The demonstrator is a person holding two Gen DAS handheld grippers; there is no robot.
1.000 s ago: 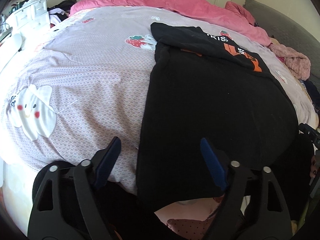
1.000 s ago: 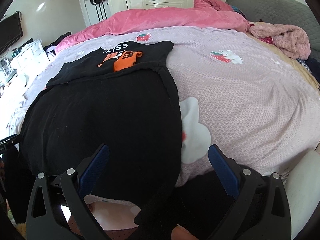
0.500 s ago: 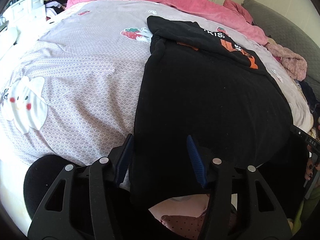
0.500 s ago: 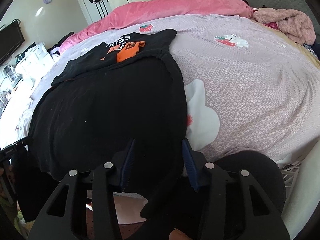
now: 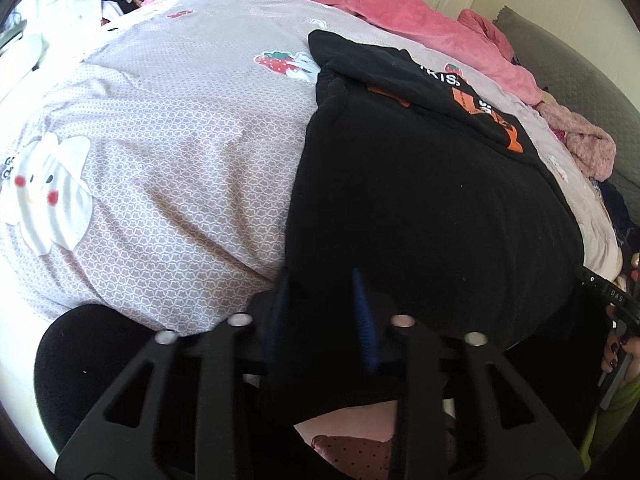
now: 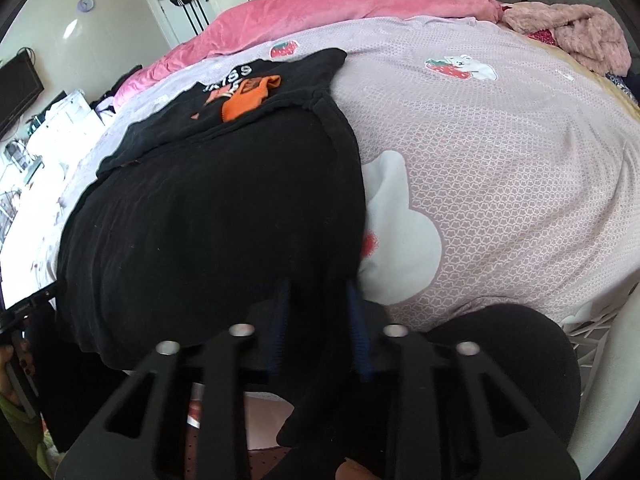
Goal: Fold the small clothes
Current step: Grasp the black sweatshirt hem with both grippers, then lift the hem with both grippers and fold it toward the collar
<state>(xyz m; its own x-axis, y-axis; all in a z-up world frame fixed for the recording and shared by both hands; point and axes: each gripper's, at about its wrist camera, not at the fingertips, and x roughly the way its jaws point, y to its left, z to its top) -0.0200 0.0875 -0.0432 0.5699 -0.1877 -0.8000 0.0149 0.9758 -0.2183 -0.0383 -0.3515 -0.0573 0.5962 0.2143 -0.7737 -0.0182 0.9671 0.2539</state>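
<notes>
Black garment point(image 5: 420, 200) lies flat on the bed point(image 5: 180, 160); we clamp left tool point(image 5: 320, 312) and right tool point(image 6: 320, 312) on its near hem, ready to fold.

Left wrist view: mounted behind the left gripper point(image 5: 320, 280), looking forward and downward along its fingers from the near edge of the bed point(image 5: 180, 160), close to the black garment point(image 5: 420, 200). Right wrist view: mounted behind the right gripper point(image 6: 318, 288), same downward tilt, same near edge, equally close. Shared: black garment point(image 6: 208, 220), bed point(image 6: 500, 180), pink quilt point(image 5: 380, 4) point(image 6: 340, 8) at the far side.
</notes>
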